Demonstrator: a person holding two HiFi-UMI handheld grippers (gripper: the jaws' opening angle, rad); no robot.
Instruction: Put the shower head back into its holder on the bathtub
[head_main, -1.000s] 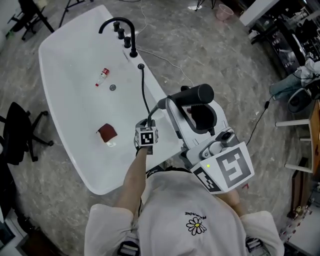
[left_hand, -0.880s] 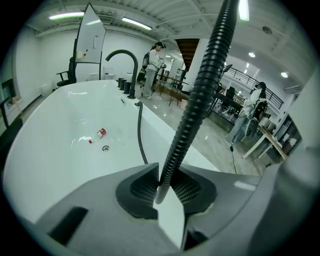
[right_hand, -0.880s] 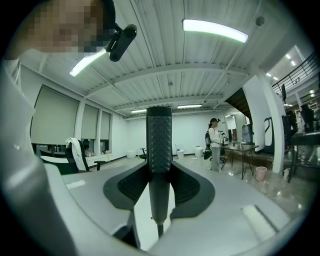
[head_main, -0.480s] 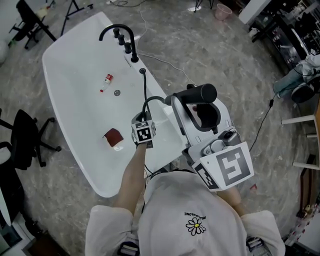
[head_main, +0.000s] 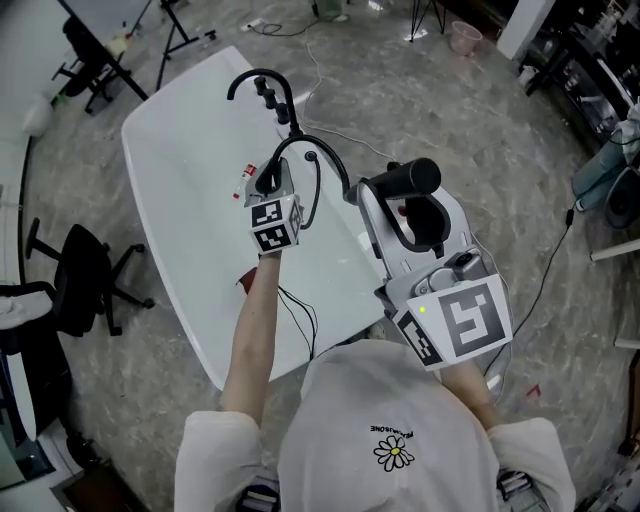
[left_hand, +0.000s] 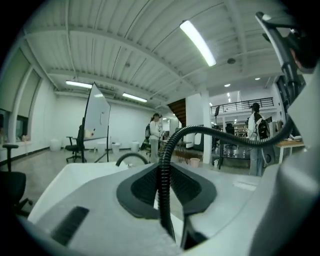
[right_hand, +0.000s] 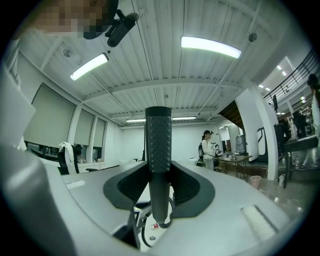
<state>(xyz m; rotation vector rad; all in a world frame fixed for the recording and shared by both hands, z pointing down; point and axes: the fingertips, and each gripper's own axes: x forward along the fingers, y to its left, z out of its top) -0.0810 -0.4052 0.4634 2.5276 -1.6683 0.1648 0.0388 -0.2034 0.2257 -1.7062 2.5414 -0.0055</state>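
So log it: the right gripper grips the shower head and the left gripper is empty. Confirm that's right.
Not quite. The left gripper is not empty: its jaws are closed on the black hose, as the left gripper view shows. The right gripper does grip the shower head.

The person's left forearm (head_main: 255, 320) covers most of a dark red object (head_main: 242, 281) in the bathtub (head_main: 180, 140).

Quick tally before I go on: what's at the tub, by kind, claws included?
Bathtub: 1
Black tap: 1
Hose: 1
Shower head: 1
Small bottle: 1
Red-brown pad, partly hidden: 1
Claws, left claw and right claw: 2
Total: 8
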